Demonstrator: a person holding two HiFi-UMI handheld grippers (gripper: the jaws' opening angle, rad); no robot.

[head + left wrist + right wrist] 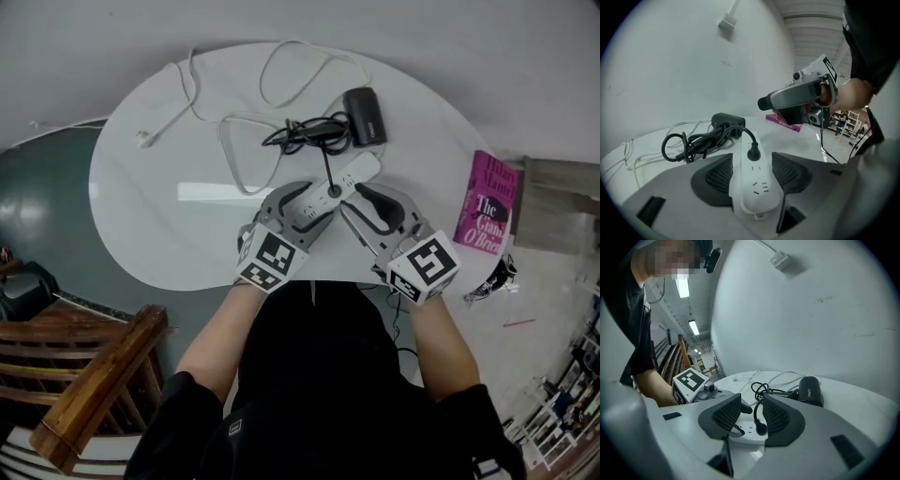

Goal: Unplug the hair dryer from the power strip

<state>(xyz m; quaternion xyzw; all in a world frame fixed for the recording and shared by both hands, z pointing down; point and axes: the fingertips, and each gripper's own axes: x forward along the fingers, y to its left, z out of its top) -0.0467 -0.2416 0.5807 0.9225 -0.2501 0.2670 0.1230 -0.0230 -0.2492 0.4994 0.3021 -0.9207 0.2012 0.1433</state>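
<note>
A white power strip (349, 176) lies on the white oval table (159, 197), with a black plug (334, 190) standing in one of its sockets. The plug's cord runs through a tangled bundle (302, 132) to the black hair dryer (364, 114) at the table's far side. My left gripper (753, 177) is open and straddles the near end of the power strip (755, 185), just short of the plug (753, 152). My right gripper (750, 414) is open too, its pads apart either side of the plug (761, 427), with a gap showing.
A white cable (234, 103) loops over the far half of the table. A pink book (486, 202) and a wooden box (558, 202) lie off the table's right edge. A wooden chair (84, 375) stands at lower left. A white wall is behind the table.
</note>
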